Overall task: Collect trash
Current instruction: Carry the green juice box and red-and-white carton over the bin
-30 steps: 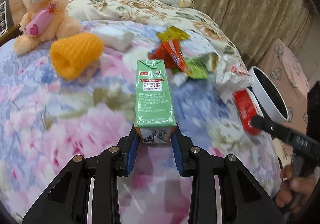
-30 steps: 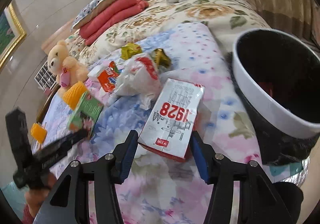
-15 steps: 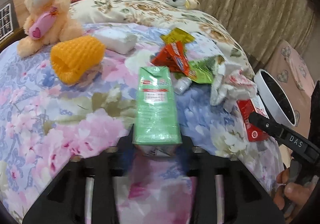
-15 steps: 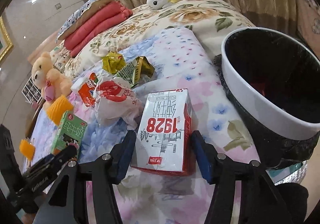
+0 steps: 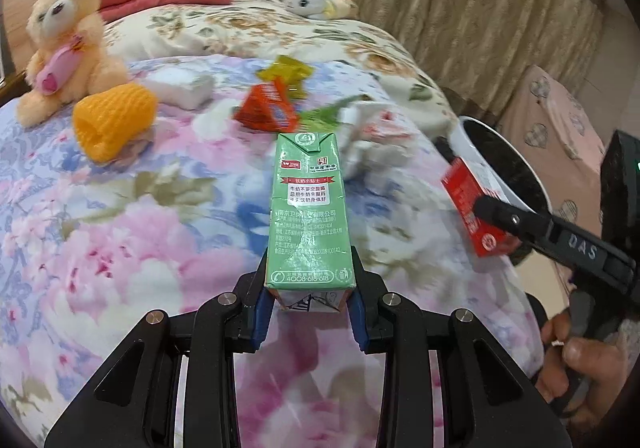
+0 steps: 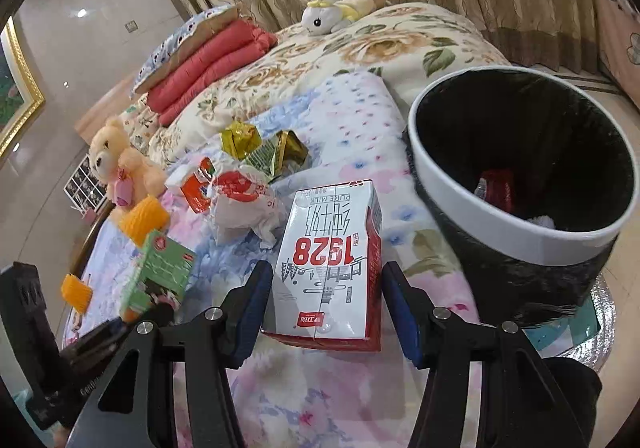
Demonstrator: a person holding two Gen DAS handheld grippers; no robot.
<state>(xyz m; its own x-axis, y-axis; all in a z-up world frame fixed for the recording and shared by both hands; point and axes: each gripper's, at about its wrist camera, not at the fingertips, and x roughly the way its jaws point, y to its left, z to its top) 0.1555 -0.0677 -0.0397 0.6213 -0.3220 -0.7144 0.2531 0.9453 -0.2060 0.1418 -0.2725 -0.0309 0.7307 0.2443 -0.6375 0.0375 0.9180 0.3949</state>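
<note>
The bed [image 5: 120, 232] with its flowery cover is filling most of both frames. The trash bin [image 6: 520, 232], black inside with a white rim, is sitting at the right of the right wrist frame, just beside the bed's edge. Some trash is already lying in it.

The red and white milk carton [image 6: 332, 264] is sitting in the lower middle of that frame, with the right tool [image 6: 328, 308] pinching it from both sides near its bottom end. Its long side is running straight away from the camera, and its top is pointing toward the upper part of the frame.

The green milk carton [image 5: 310, 215] is sitting in the middle of the left wrist frame. The left tool [image 5: 310, 312] is pinching its near end, and its folded top is pointing up the frame.

More wrappers, like the orange wrapper [image 5: 266, 111], are lying in the upper middle.

This looks like the carrying step: 2 cartons are going to the bin. Next, each tool needs to be over the bin's open mouth before letting go, and the red one is nearer.
</note>
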